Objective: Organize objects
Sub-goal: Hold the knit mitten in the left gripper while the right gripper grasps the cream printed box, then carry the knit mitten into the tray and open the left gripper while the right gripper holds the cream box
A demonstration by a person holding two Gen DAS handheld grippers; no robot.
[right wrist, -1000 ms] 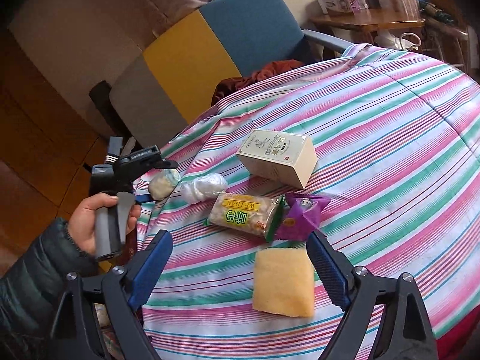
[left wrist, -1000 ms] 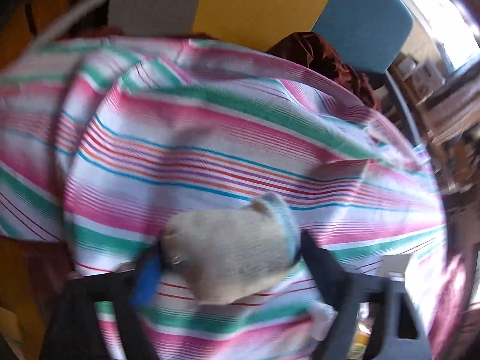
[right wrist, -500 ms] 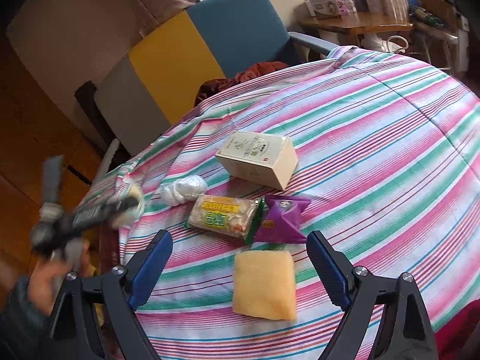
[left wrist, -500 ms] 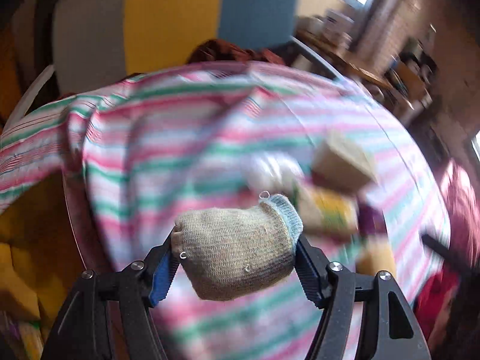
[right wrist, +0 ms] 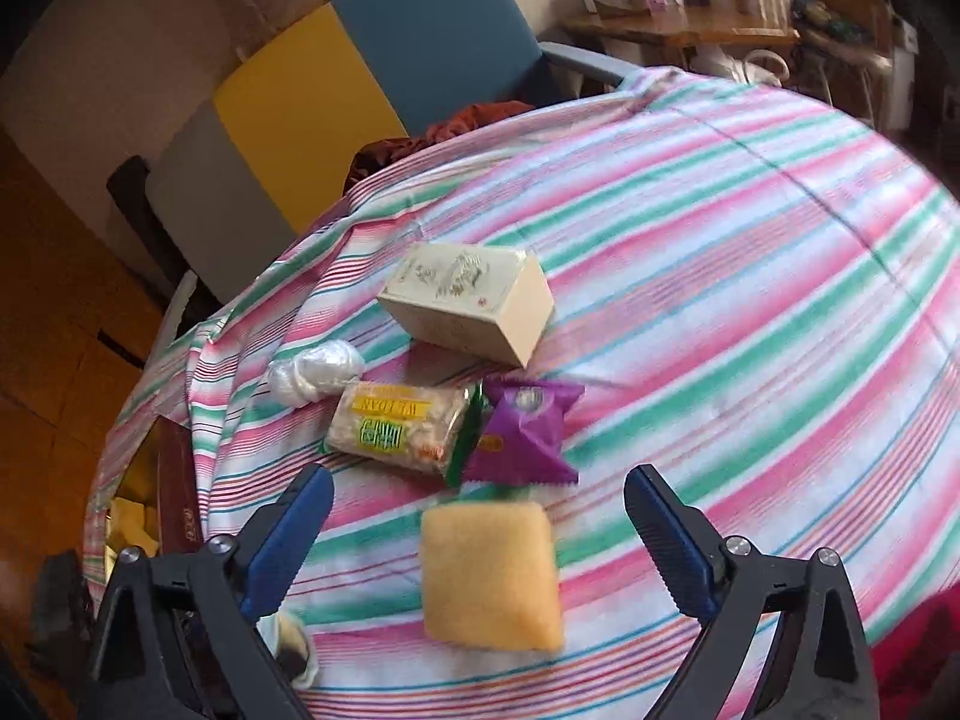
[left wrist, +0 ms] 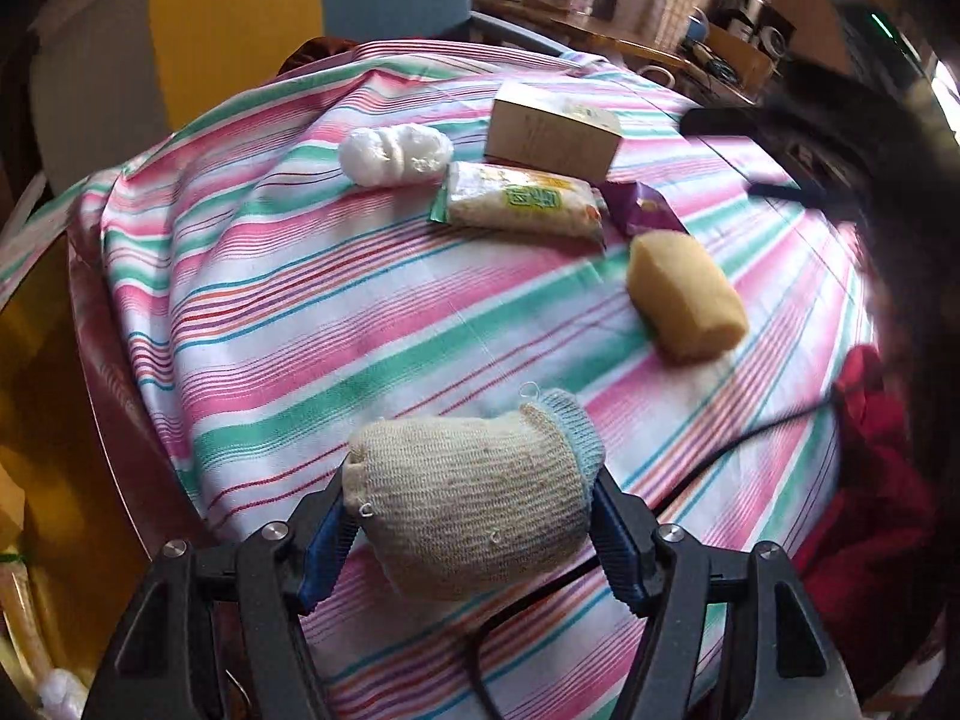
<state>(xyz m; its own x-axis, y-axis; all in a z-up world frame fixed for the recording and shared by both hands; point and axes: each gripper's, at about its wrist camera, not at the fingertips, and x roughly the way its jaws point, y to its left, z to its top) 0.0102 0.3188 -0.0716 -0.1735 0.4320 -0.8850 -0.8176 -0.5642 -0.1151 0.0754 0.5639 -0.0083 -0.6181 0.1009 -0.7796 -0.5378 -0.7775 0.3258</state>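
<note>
Since a second ago, my left gripper (left wrist: 474, 516) has swung in from the table's left edge over the striped cloth (left wrist: 312, 324), pads pinching the rolled sock (left wrist: 474, 498) above the near edge. My right gripper (right wrist: 480, 516) has just been spreading its jaws, which now stand wide and clear on either side of the sponge (right wrist: 489, 576) near the near edge. Beyond it, toward the left edge, lie the purple packet (right wrist: 522, 429), green snack pack (right wrist: 399, 426), white bundle (right wrist: 315, 372) and box (right wrist: 468, 303).
</note>
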